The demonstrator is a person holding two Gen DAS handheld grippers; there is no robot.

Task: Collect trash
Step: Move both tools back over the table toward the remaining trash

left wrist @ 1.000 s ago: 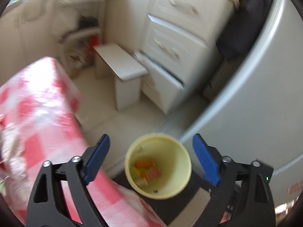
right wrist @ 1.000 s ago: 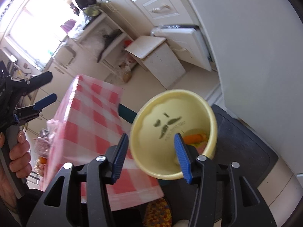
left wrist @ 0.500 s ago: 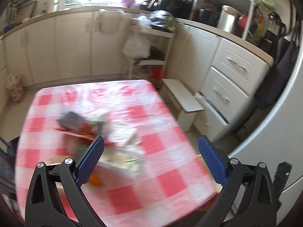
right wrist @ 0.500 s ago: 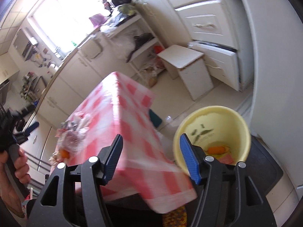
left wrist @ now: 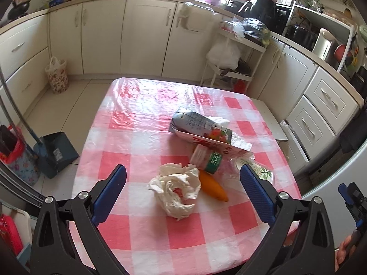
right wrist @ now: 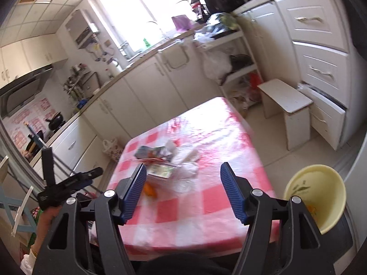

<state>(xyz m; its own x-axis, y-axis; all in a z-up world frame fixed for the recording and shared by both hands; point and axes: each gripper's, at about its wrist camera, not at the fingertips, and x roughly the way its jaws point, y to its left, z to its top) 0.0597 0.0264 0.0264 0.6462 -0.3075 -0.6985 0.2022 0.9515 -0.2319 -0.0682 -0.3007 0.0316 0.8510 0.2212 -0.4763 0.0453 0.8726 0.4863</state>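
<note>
Both your grippers are spread and empty: the left gripper (left wrist: 183,189) frames the crumpled tissue (left wrist: 176,191) at centre frame, the right gripper (right wrist: 183,191) has just been opening. The tissue touches the orange wrapper (left wrist: 213,187), so a wide pinch may drag both. The yellow bin (right wrist: 317,192) sits at lower right, seemingly past the table edge, so a short carry drops trash on the floor.

My table (left wrist: 142,123) has a shiny plastic cloth. The tissue (left wrist: 177,189) is crumpled paper. My pads (left wrist: 255,189) look bumpy.
</note>
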